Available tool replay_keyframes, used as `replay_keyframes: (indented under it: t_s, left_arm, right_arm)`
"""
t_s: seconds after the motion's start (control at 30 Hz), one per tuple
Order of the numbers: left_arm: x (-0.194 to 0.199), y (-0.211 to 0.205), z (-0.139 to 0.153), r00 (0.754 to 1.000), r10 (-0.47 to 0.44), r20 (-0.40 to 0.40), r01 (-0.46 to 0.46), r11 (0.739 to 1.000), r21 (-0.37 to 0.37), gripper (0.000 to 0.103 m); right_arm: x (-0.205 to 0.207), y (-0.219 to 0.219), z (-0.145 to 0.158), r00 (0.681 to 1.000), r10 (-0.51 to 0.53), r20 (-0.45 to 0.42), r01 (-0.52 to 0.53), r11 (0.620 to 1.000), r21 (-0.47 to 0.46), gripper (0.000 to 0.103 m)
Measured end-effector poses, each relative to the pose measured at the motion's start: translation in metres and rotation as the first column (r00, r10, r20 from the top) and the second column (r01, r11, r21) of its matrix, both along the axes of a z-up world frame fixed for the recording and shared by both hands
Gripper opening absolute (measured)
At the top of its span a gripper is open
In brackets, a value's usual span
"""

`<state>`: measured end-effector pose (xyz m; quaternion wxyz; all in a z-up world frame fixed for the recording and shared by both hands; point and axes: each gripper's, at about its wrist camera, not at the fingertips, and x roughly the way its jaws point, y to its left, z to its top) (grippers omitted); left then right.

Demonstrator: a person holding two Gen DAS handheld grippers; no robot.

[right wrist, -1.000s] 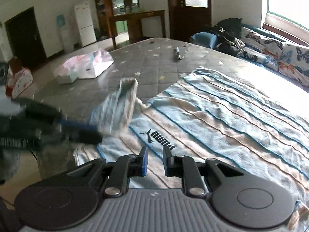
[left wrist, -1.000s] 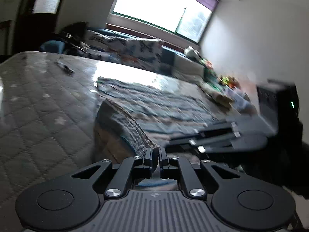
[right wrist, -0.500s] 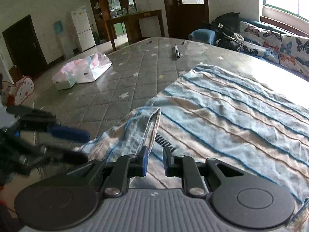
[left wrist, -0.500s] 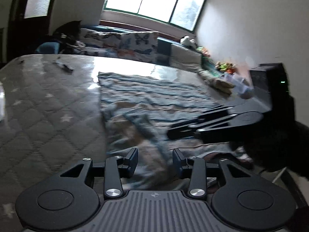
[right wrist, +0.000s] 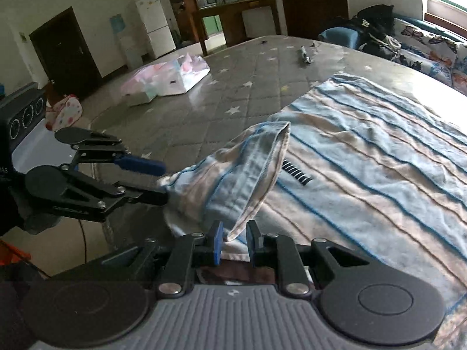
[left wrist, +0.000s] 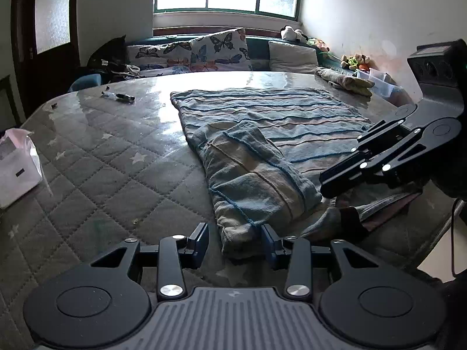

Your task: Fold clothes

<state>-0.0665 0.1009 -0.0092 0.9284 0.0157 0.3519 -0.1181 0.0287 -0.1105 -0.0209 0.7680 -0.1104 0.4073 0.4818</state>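
Observation:
A blue, white and tan striped shirt (left wrist: 292, 116) (right wrist: 364, 175) lies flat on the grey quilted mattress (left wrist: 102, 175) (right wrist: 248, 81). Its sleeve (left wrist: 251, 180) (right wrist: 233, 175) is folded inward over the body. My left gripper (left wrist: 235, 243) (right wrist: 165, 183) is open; the sleeve's cuff end lies between its jaws, and the pads do not press on it. My right gripper (right wrist: 235, 243) (left wrist: 324, 186) is nearly closed on shirt fabric by the dark collar, at the near edge.
A white and pink bag (left wrist: 14, 172) (right wrist: 172, 78) sits on the mattress at the left. A marker (left wrist: 119, 96) (right wrist: 305, 54) lies far back. Butterfly cushions (left wrist: 216, 49) line the window side. Folded clothes (left wrist: 344, 80) rest at the far right. The mattress edge runs just below both grippers.
My left gripper opened and let go of the sleeve. The sleeve dropped from its raised position and now lies folded on the shirt. The right gripper's jaws look unchanged.

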Motion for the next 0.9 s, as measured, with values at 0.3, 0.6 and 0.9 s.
replay_keyframes:
  t_s: [0.3, 0.6, 0.9]
  left_arm:
    - [-0.002, 0.002, -0.002, 1.000, 0.008, 0.022, -0.008, 1.000, 0.024, 0.031]
    - [-0.001, 0.009, -0.004, 1.000, -0.006, 0.006, 0.005, 0.999, 0.035, 0.017]
    - [0.009, 0.018, 0.020, 0.998, -0.006, 0.067, 0.006, 1.000, -0.005, 0.020]
  right_arm:
    - [-0.006, 0.010, -0.008, 1.000, 0.012, -0.005, -0.012, 1.000, 0.008, 0.004]
    - [-0.023, 0.007, 0.017, 0.996, 0.076, 0.041, -0.076, 0.997, 0.005, 0.006]
    - [-0.002, -0.005, 0.025, 0.996, -0.033, 0.082, 0.032, 0.999, 0.019, 0.010]
